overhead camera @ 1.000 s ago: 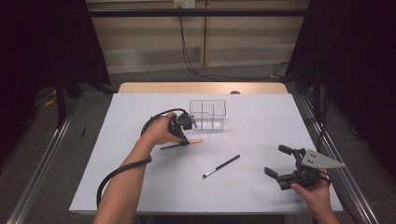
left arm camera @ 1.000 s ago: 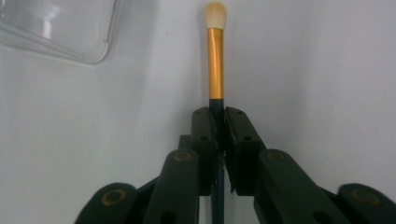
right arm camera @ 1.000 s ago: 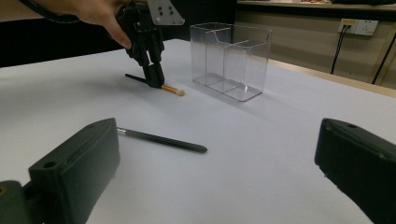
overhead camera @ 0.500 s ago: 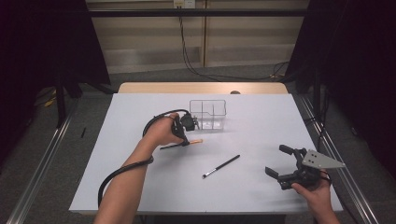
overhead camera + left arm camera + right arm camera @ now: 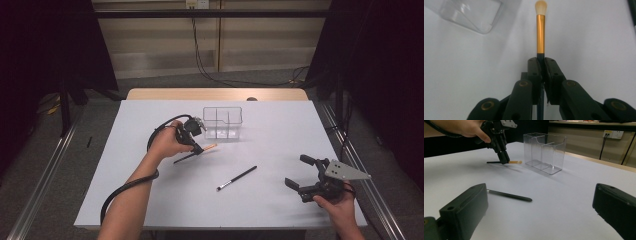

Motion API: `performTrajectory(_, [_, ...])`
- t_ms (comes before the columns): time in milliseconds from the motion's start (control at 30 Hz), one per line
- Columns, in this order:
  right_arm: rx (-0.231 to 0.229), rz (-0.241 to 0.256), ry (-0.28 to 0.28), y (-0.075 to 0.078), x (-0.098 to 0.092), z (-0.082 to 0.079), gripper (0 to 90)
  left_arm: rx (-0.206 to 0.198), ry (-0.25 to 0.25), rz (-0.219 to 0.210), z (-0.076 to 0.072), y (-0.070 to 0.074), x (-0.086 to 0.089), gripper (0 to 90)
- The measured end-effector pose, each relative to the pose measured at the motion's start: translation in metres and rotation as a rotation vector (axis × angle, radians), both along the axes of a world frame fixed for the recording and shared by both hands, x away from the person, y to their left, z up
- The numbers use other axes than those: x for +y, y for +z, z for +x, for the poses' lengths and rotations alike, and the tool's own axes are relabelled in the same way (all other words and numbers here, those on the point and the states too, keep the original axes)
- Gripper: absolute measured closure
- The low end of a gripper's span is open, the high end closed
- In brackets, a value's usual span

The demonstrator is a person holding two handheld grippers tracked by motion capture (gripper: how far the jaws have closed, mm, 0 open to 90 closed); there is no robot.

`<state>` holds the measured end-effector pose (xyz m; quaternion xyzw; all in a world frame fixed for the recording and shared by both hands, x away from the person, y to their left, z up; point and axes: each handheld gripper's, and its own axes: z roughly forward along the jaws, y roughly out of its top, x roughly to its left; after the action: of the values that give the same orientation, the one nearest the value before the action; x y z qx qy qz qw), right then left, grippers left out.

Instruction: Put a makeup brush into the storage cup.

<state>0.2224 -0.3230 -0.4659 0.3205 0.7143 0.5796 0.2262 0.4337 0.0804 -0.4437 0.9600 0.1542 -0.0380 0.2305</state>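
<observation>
As it gripped: left tool (image 5: 540, 71) clamped the brush (image 5: 540, 32) handle, tip aimed toward the box (image 5: 223, 121).
Right tool (image 5: 306, 173): wide open, empty, waiting near the second brush (image 5: 237, 178) on the counter (image 5: 280, 125).

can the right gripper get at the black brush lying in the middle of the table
Probably yes: the right gripper is open, and only bare table lies between it and the black brush. The left gripper is off by the clear organiser.

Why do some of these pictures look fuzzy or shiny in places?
In the left gripper view, the brush is fairly sharp, while the near jaws look soft and the clear organizer shows pale glare. In the right gripper view, the big near jaws are blurred; the organizer behind is clearer. In the high view, even light gives faint shadows on the table; the surroundings stay dark.
</observation>
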Motion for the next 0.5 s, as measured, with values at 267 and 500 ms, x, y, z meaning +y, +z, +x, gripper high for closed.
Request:
performTrajectory(267, [0.001, -0.003, 0.004, 0.0, 0.002, 0.0, 0.0, -0.031, 0.099, -0.228, -0.003, 0.006, 0.019, 83.8])
performTrajectory(500, [0.002, -0.004, 0.006, 0.0, 0.003, 0.0, 0.0, -0.053, 0.144, -0.388, -0.008, 0.009, 0.022, 83.9])
